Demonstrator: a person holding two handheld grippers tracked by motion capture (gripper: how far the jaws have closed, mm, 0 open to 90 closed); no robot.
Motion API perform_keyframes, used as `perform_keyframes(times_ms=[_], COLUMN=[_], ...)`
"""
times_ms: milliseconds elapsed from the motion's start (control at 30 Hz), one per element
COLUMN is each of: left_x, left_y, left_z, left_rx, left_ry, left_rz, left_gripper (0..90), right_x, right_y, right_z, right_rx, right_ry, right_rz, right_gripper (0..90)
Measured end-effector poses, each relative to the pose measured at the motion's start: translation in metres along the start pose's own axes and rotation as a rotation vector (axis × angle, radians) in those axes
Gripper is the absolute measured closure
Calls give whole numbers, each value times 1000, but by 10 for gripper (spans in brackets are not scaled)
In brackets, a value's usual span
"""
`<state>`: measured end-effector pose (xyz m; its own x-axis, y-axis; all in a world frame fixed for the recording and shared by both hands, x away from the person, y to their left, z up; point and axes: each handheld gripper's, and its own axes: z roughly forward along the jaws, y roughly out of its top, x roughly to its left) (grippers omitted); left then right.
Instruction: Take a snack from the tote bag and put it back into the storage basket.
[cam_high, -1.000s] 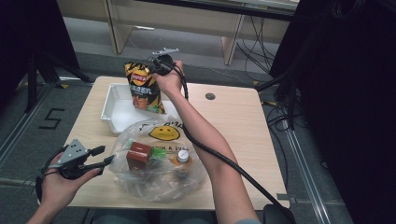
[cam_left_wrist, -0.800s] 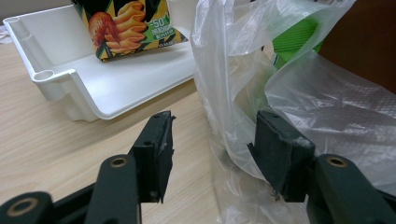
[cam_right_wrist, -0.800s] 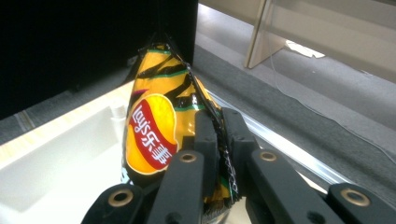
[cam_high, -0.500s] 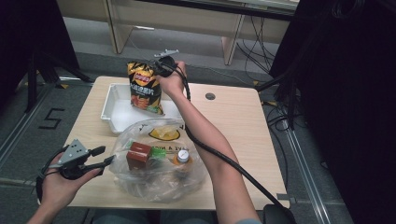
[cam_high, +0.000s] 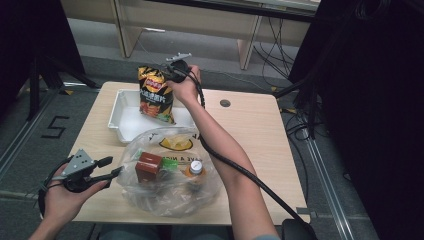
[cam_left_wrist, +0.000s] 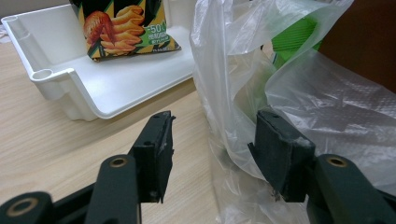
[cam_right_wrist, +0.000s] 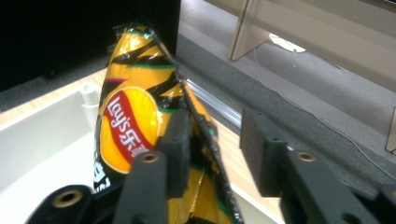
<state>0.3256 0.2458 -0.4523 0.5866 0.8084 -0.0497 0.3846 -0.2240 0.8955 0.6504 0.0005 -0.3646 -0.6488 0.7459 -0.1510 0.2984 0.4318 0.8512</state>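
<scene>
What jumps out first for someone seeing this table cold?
The yellow-and-black crisp bag stands upright in the white plastic tray at the table's far side, with the right gripper at its top edge, jaws just opening. Nearer, a clear plastic bag holds groceries.

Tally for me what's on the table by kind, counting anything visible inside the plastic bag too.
White tray: 1
Chip bag: 1
Clear plastic bag: 1
Brown box, inside the bag: 1
Capped bottle, inside the bag: 1
Green packet, inside the bag: 1
Total: 6
</scene>
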Motion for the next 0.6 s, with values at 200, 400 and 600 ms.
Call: perform_keyframes(times_ms=[200, 400, 600], left_x=[0, 3, 4], left_y=[2, 7, 16], left_z=[-4, -14, -22], left_rx=[-28, -85, -145], left_ry=[1, 8, 13], left_rz=[-6, -19, -52], left_gripper=[460, 437, 415], right_x=[1, -2, -4], right_y=[3, 4, 4], right_z=[-11, -32, -59], right_rx=[-21, -31, -43], right_ry=[13, 26, 43], right_rz=[14, 26, 63], right_gripper=[534, 492, 484])
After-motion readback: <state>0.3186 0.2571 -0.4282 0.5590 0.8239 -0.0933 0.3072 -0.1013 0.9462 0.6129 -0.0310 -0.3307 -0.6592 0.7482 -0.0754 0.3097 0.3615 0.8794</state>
